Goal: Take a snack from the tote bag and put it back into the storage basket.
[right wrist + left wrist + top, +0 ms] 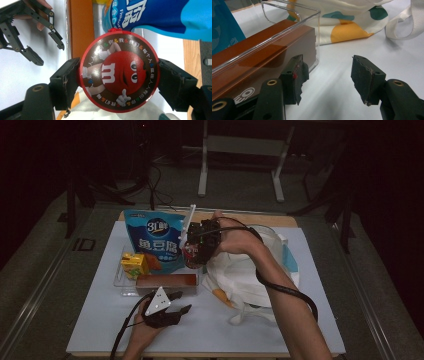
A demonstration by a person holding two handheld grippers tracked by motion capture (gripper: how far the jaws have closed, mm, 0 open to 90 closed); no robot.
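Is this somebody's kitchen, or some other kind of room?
Probably not a kitchen: it looks like a lab or test room. A white table stands on a grey floor beside bare metal frame legs and loose cables, and snacks such as a blue bag are laid out for practice.

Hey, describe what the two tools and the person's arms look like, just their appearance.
Both tools are black with two blocky jaws. The left tool carries a grey three-cornered plate on top, and brass-coloured rivets show on its linkage in its own view. Its pads look worn and ragged-edged. A black cable trails from the right tool along the forearm. Both forearms are bare, no sleeves visible.
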